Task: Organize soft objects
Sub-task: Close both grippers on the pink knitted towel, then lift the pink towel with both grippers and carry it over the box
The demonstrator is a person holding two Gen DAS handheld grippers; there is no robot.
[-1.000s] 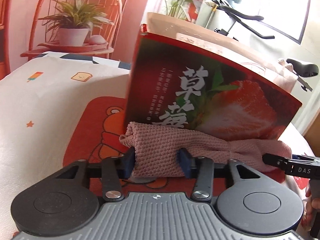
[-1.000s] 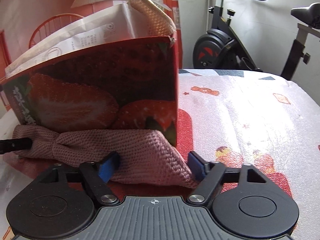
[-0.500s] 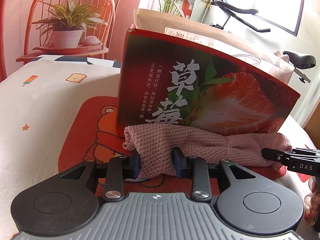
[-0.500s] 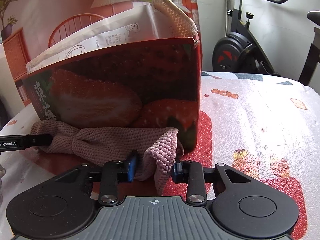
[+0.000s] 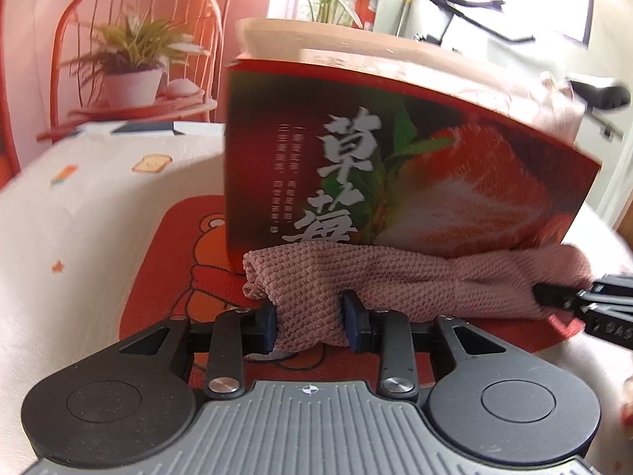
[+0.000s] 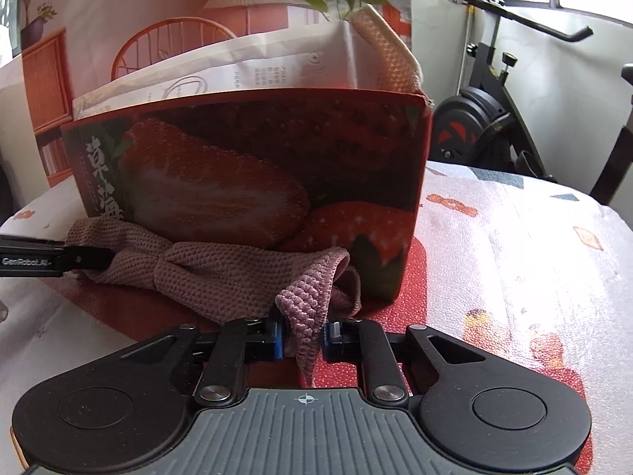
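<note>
- The pink knitted cloth (image 5: 415, 277) lies stretched along the foot of the strawberry box (image 5: 395, 166), touching its front face, on a red bear-print mat (image 5: 170, 261) over the patterned tablecloth (image 5: 79, 206).
- The left gripper (image 5: 308, 318) is clenched on the cloth's left end — both blue pads press into a bunched fold that fills the gap between them. In its own view this grip sits at about 6 o'clock from the box.
- The right gripper (image 6: 302, 334) has its jaws closing on the cloth's right end (image 6: 304, 301); a narrow ridge of hem stands up between the pads, squeezed from both sides. That pinch is at roughly 5 o'clock from the box (image 6: 253, 166).
- In the left view the other gripper's black finger touches the cloth's far end at 3 o'clock.
- White paper (image 6: 245, 75) and a beige knitted cloth (image 6: 383, 55) rise out of the box top — the beige one at its right corner.
- Behind, at 10 o'clock in the left view, a potted plant (image 5: 130, 71) sits on an orange chair (image 5: 79, 39); an exercise bike (image 6: 494, 91) stands at 2 o'clock in the right view.
</note>
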